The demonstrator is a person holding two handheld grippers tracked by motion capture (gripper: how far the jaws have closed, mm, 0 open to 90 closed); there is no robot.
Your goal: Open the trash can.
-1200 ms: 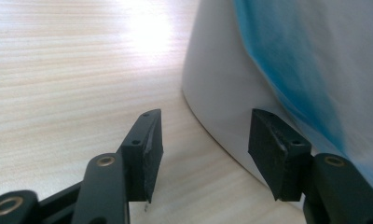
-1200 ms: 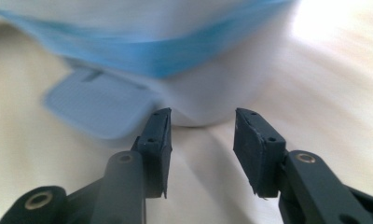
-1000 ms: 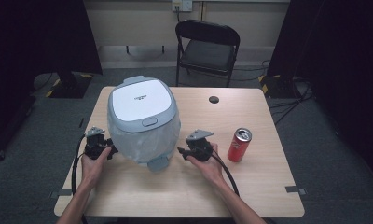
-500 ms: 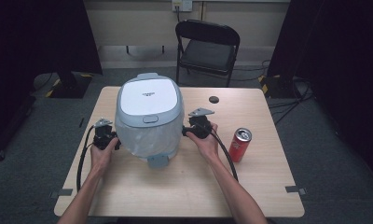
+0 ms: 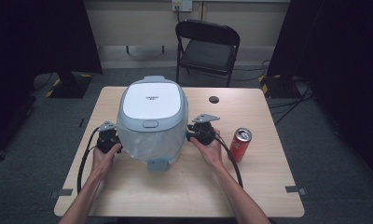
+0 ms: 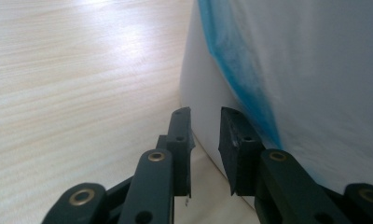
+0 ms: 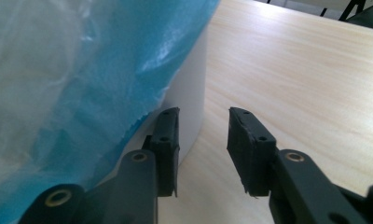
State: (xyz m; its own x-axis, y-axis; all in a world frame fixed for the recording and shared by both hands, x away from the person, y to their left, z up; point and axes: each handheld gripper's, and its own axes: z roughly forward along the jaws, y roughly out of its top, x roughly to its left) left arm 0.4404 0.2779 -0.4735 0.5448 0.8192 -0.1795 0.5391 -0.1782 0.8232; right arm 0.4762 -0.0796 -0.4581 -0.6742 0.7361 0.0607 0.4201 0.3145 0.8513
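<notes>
The left gripper and right gripper flank a rice cooker mid-bench, each with fingers slightly parted, empty, beside its wall. The high view adds a red can.

1. A rice cooker stood on the counter, left of centre.
2. The left claw and right claw flanked it.
3. A can stood right of the right claw.
4. A chair stood behind the counter.
</notes>
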